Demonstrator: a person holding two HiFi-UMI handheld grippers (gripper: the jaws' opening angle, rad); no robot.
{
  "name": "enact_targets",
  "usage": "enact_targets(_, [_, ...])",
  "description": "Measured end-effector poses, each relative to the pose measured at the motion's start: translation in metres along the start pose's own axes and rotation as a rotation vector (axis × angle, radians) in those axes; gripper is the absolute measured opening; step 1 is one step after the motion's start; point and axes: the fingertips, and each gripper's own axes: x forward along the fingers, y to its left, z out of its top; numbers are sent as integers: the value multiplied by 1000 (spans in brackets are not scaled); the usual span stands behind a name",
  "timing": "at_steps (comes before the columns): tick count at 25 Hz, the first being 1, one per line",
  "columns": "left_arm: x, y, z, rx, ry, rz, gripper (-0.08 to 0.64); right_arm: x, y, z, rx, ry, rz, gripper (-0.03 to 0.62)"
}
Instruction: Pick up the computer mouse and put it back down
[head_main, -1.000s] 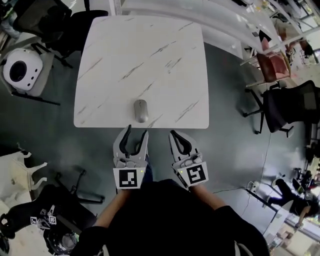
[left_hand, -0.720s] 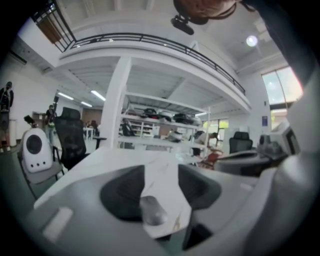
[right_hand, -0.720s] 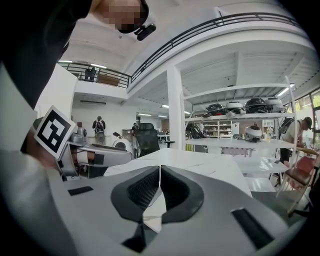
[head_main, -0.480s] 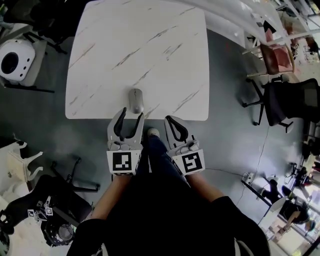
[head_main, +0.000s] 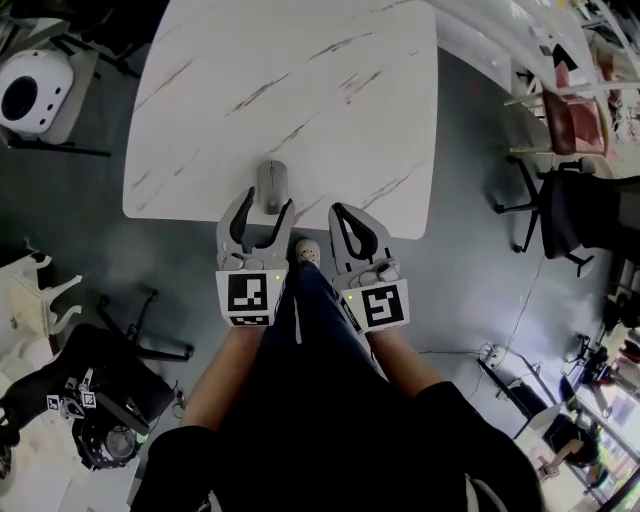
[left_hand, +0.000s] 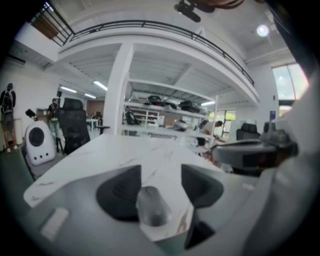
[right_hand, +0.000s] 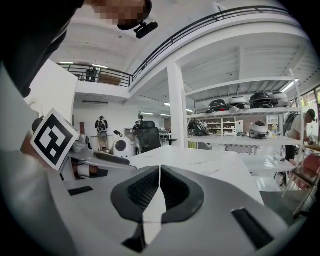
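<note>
- The table (head_main: 300, 90) is white with dark marble streaks; its far edge is cut off by the top of the head view, and its near edge now lies higher in that view than a second ago
- The person's dark trousers (head_main: 320, 400) and top fill the lower middle of the head view and hide the floor there; a second ago no leg showed between the two tools
- A black office chair (head_main: 590, 215) stands right of the table, partly cut off by the frame edge
- A round white machine (head_main: 30, 90) sits on the floor off the table's left corner, its make too small to read
- The left gripper (head_main: 268, 200) points at the table's near edge with its jaws spread; they have just been opening wider; its top bears a black and white square pattern and no words
- A second ago it hung short of the table edge; now its tips reach over the edge on either side of the mouse's near end
- The right gripper (head_main: 340, 210) is just beside the left one, its jaws pressed together with only a thin slit between them and nothing held, as the right gripper view (right_hand: 159, 167) shows
- The mouse (head_main: 271, 186), grey, lies flat on the table near the front edge; in the left gripper view (left_hand: 152, 205) it sits between the dark pads, and whether the left pad touches it is hard to tell
- A pale shoe (head_main: 307, 250) shows between the two tools, below the table edge
</note>
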Motion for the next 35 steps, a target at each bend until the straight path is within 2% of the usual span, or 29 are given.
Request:
enact_targets(8, [24,9,-43,-42,132,35,302,17,3,-30,-7,63,40,20])
enact_targets(14, [37,12,-69,-86,224,71,333,22,0,-39,30,53,29,20])
enact_targets(20, [51,13,-84,-92,317,119,345,22,-10,-48,31,77,17,20])
enact_targets(26, [61,20,-93,-131,376,173,351,23,-18,-56,30,131,19,20])
enact_targets(30, [65,20,-99,-146,421,197,353,24,-20,-54,28,130,31,20])
enact_targets(33, [67,21,-101,-132,434,221,351,30,-20,-45,33,69,39,20])
enact_targets(35, [68,22,-102,-128,440,242,350,32,-21,-42,29,65,42,20])
